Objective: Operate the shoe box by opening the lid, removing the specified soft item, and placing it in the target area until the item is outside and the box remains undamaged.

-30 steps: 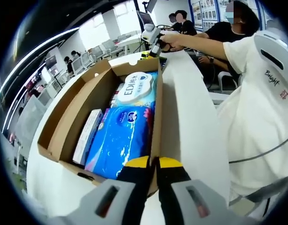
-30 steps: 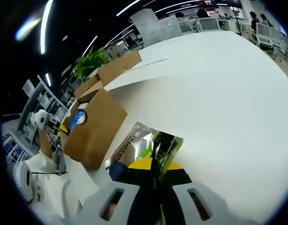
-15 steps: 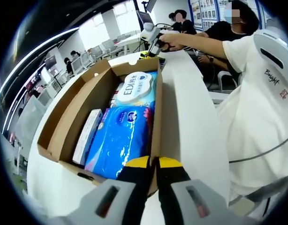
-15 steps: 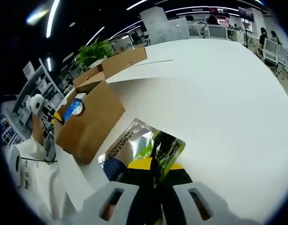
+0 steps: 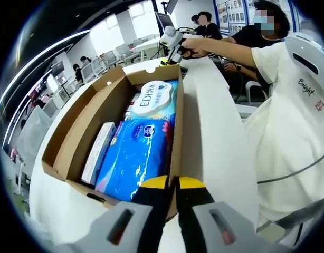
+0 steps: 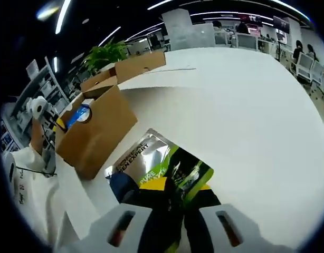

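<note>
Two long white surfaces set the scene: a white table [image 5: 217, 137] carries the open cardboard shoe box [image 5: 72, 142] in the left gripper view, and the same table [image 6: 246, 105] spreads wide in the right gripper view. The room is a bright open office with ceiling light strips, rows of desks and monitors toward 11 o'clock in the left gripper view, and seated people at 12 o'clock. A potted green plant [image 6: 105, 54] stands at 11 o'clock in the right gripper view, behind a second cardboard box [image 6: 135, 66].

Inside the shoe box lie a blue soft pack [image 5: 135, 158] toward 6 o'clock, a white-lidded wipes pack reading "EDI" [image 5: 153, 100] toward 12 o'clock, and a slim white carton [image 5: 98, 153] along the 9 o'clock wall.

The left gripper [image 5: 176, 184] has its yellow-tipped jaws pressed together on the box's near wall at 6 o'clock. The right gripper [image 6: 170, 187] holds a silver and green foil pouch [image 6: 156, 163] between its jaws; the pouch lies outside the box, over the table at 6 o'clock, with "PURE" and "EXPERT" legible on it. The person's white sleeve [image 5: 294, 121] bears "Bright" at 3 o'clock.
</note>
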Motion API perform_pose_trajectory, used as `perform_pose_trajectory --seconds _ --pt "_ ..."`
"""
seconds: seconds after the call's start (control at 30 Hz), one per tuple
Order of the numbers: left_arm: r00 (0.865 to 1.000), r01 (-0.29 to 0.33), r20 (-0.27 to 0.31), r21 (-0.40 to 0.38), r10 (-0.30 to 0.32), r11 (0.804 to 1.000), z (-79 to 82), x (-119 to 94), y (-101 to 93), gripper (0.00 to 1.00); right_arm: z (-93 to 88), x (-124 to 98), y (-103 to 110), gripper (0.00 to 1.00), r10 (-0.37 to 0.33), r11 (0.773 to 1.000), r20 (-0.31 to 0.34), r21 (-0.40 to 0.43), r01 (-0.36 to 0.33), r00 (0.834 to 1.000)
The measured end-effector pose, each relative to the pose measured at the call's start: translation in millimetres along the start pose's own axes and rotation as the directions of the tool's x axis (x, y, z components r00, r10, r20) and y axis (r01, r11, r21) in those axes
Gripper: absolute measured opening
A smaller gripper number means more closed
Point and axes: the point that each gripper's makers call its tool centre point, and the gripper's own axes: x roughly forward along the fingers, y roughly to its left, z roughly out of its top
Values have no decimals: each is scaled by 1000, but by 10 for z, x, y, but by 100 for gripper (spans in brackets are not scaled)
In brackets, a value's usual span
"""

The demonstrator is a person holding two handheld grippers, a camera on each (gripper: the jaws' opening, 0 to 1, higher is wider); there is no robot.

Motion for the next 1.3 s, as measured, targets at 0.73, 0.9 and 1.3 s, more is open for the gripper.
perform_pose_trajectory --seconds 0.73,0.9,1.3 --pt "1000 5 -8 -25 -5 1000 2 9 11 5 160 -141 -379 35 -142 973 111 -165 159 984" --pt "1000 4 -8 -25 -4 1000 3 10 11 5 309 -315 -447 35 -171 978 221 -76 192 960" --pt "1000 -4 -7 -22 4 1000 4 10 10 5 569 -546 -59 47 -153 965 394 -137 222 906"
